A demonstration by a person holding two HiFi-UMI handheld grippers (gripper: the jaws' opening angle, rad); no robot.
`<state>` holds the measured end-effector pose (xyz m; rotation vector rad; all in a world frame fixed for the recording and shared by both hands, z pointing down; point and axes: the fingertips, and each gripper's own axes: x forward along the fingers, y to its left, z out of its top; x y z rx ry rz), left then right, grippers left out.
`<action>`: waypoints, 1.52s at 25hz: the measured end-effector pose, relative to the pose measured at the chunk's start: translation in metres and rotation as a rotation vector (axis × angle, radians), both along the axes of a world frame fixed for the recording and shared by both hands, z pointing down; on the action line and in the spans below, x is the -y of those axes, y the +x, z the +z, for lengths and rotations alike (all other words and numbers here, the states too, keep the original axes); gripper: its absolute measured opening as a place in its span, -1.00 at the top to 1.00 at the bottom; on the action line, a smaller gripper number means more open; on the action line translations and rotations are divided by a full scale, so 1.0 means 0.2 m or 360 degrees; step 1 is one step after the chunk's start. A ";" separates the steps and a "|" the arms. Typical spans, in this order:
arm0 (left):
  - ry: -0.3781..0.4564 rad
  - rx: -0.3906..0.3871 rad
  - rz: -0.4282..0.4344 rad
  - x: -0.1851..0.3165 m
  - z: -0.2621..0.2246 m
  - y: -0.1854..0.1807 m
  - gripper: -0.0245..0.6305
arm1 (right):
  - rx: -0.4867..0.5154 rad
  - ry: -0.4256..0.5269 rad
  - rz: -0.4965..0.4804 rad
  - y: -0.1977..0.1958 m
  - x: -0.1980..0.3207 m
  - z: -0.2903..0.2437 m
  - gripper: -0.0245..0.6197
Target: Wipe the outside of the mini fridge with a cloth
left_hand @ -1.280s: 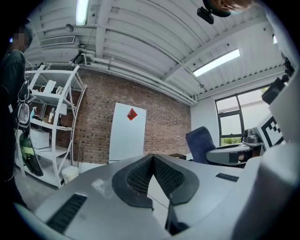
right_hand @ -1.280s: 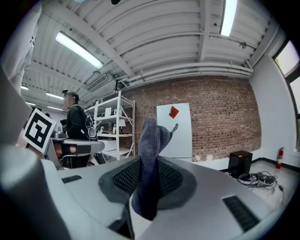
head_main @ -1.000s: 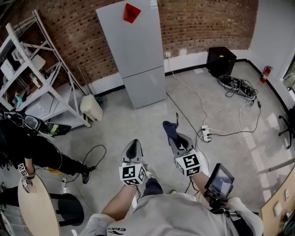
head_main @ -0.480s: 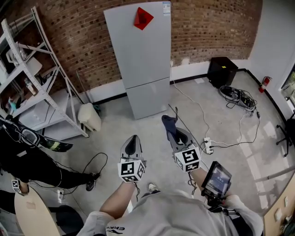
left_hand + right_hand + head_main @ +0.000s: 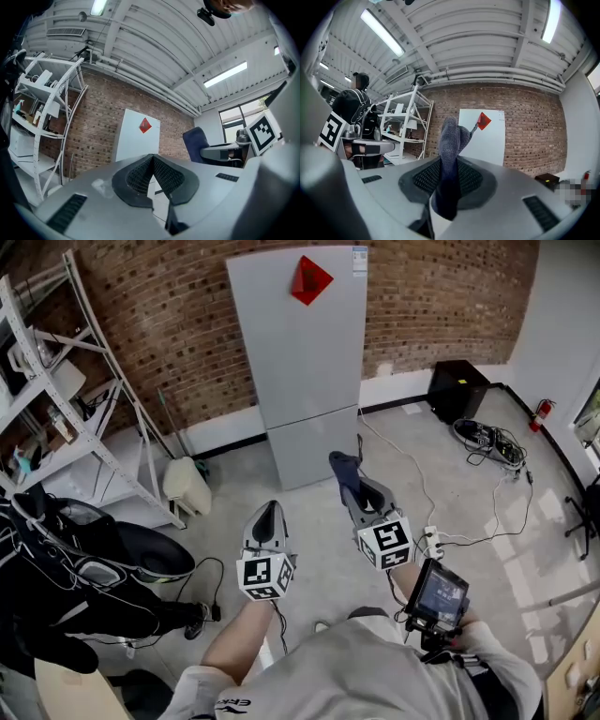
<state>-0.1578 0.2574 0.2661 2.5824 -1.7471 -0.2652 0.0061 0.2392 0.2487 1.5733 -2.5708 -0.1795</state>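
Since half a second ago the fridge (image 5: 305,352) has grown larger in the head view, and the person in black (image 5: 66,587) at your left has shifted.

Nearest you, a small screen (image 5: 437,597) sits just beside your right forearm; only the head view shows it. Your left gripper (image 5: 269,512) has its jaws closed tip to tip, and its own view confirms the left gripper (image 5: 152,157) carries nothing. Your right gripper (image 5: 361,504) is clamped on the dark blue cloth (image 5: 345,482). In its own view the cloth (image 5: 451,140) stands up from between the pads of the right gripper (image 5: 449,180).

Both grippers hang over bare concrete floor, well apart from the fridge. The head view alone shows the white cable (image 5: 412,474) running across that floor.

Against the brick wall the grey fridge (image 5: 490,140) stands upright with a red diamond sticker (image 5: 310,279) high on its upper door. A white shelf rack (image 5: 56,381) stands to its left. Only the left gripper view shows a blue chair (image 5: 197,140) to the fridge's right.
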 end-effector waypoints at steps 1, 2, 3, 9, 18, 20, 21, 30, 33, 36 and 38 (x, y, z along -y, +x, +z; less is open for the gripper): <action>0.0005 -0.0005 -0.0003 0.03 -0.01 -0.01 0.91 | -0.0001 0.0011 -0.0003 -0.01 0.04 -0.02 0.66; 0.0008 -0.0014 -0.0004 0.07 -0.02 -0.02 0.91 | -0.0005 0.0021 -0.0007 -0.01 0.08 -0.04 0.66; 0.0010 -0.0027 -0.0003 0.10 -0.03 -0.02 0.91 | -0.0010 0.0031 -0.0011 -0.01 0.13 -0.06 0.66; 0.0022 -0.0043 -0.0040 0.36 -0.08 -0.06 0.91 | 0.0010 0.0071 -0.0045 -0.03 0.42 -0.12 0.66; 0.0046 -0.0022 -0.0155 0.91 -0.26 0.02 0.91 | 0.0062 0.0133 -0.0161 0.01 0.99 -0.28 0.66; 0.0062 -0.0017 -0.0185 1.04 -0.32 0.04 0.91 | 0.0067 0.0144 -0.0196 0.03 1.14 -0.32 0.66; 0.0071 -0.0013 -0.0198 1.10 -0.33 0.05 0.91 | 0.0068 0.0150 -0.0210 0.03 1.20 -0.33 0.66; 0.0091 -0.0004 -0.0312 1.45 -0.38 0.04 0.91 | 0.0050 0.0200 -0.0307 0.05 1.64 -0.36 0.66; 0.0101 -0.0005 -0.0326 1.57 -0.40 -0.01 0.91 | 0.0029 0.0225 -0.0308 0.03 1.79 -0.38 0.66; 0.0128 -0.0015 -0.0313 1.70 -0.42 -0.07 0.91 | 0.0016 0.0260 -0.0281 0.00 1.94 -0.41 0.66; 0.0148 -0.0023 -0.0298 1.79 -0.44 -0.11 0.91 | 0.0011 0.0284 -0.0265 -0.05 2.04 -0.45 0.66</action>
